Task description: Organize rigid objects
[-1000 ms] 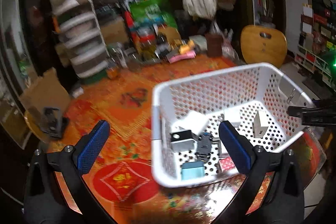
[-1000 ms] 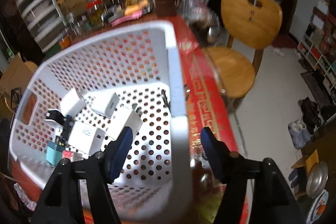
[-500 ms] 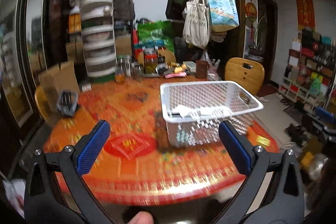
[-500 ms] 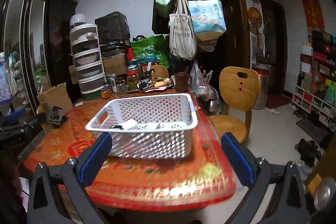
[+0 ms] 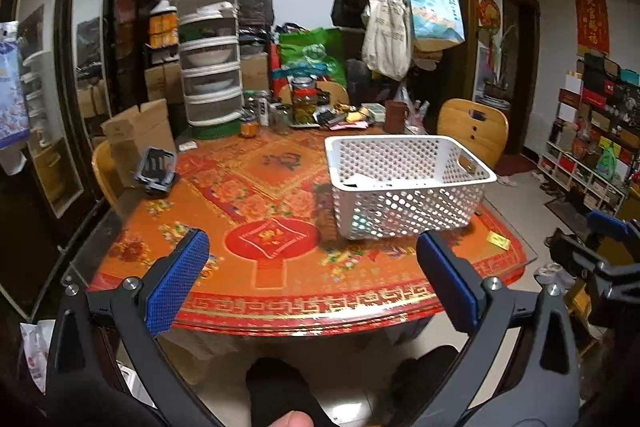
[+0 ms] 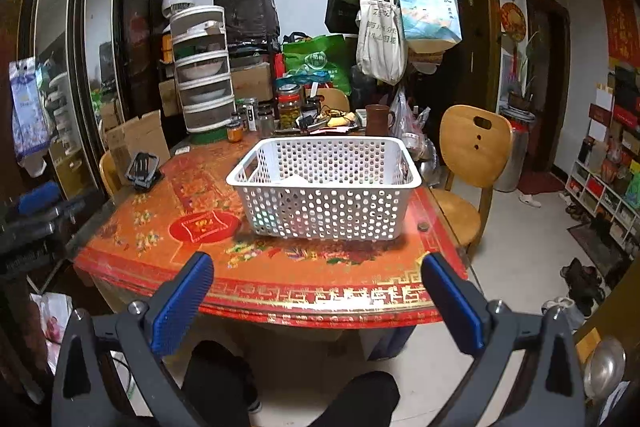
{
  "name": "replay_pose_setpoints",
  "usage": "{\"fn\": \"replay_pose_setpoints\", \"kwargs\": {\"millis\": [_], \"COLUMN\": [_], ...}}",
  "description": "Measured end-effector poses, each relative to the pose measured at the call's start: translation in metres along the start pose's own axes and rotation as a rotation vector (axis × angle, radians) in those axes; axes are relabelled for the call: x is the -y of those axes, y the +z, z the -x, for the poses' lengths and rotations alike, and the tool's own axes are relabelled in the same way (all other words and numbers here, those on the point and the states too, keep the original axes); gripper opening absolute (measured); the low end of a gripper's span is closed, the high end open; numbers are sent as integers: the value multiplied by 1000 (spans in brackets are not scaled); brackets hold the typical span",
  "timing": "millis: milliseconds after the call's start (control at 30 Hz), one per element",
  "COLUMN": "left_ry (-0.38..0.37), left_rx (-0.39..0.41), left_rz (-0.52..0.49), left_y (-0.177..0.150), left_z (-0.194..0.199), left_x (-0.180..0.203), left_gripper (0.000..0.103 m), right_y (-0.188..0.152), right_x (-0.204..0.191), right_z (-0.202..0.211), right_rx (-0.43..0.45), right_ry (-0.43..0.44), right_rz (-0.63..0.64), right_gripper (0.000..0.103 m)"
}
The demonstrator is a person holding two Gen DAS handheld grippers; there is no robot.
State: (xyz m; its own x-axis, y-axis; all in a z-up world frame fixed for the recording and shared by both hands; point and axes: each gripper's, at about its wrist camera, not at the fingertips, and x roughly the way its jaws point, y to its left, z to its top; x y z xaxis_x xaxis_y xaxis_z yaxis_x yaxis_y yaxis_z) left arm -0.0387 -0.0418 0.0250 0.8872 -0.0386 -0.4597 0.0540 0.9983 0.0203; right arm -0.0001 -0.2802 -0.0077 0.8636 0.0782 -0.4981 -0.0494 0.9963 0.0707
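White perforated plastic basket point(image 6: 324, 187) near bench point(image 6: 280, 283) right edge; both tongs, left point(image 5: 312, 283) and right point(image 6: 318, 297), wide open, empty; bag lettering unreadable.

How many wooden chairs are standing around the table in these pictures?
3. One wooden chair stands at the table's right side, one at its left edge beside the cardboard box, one behind the jars at the far side. Clutter may hide others.

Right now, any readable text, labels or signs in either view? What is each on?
"天官赐福", as best it reads: red wall scroll.
Canvas tote: printed lines, too blurred to read.
Blue-white bag: characters too small to read.
Red medallion on the tablecloth: gold characters, blurred.
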Motion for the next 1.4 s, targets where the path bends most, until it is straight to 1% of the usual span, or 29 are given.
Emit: {"fn": "replay_pose_setpoints", "kwargs": {"millis": [67, 133, 300, 400, 467, 1400], "left_ry": [-12, -25, -26, -39, -34, -31], "left_rx": [-26, -43, -47, -54, -57, -66], "left_rz": [1, 4, 5, 13, 11, 3], "left_y": [-2, 5, 7, 6, 7, 11], "left_z": [-7, -22, -27, -31, -33, -35], "left_x": [4, 10, 12, 13, 14, 23], "left_gripper": [102, 102, 102, 102, 102, 102], "right_y": [1, 1, 2, 2, 2, 2], "right_x": [1, 3, 6, 6, 6, 1], "right_z": [-1, -3, -3, -3, -3, -3], "right_rx": [-4, -9, -8, -9, -12, -23], "right_ry": [11, 11, 5, 16, 20, 15], "right_rz": [-7, -8, -9, -8, -2, 18], "right_gripper": [103, 103, 103, 103, 103, 103]}}
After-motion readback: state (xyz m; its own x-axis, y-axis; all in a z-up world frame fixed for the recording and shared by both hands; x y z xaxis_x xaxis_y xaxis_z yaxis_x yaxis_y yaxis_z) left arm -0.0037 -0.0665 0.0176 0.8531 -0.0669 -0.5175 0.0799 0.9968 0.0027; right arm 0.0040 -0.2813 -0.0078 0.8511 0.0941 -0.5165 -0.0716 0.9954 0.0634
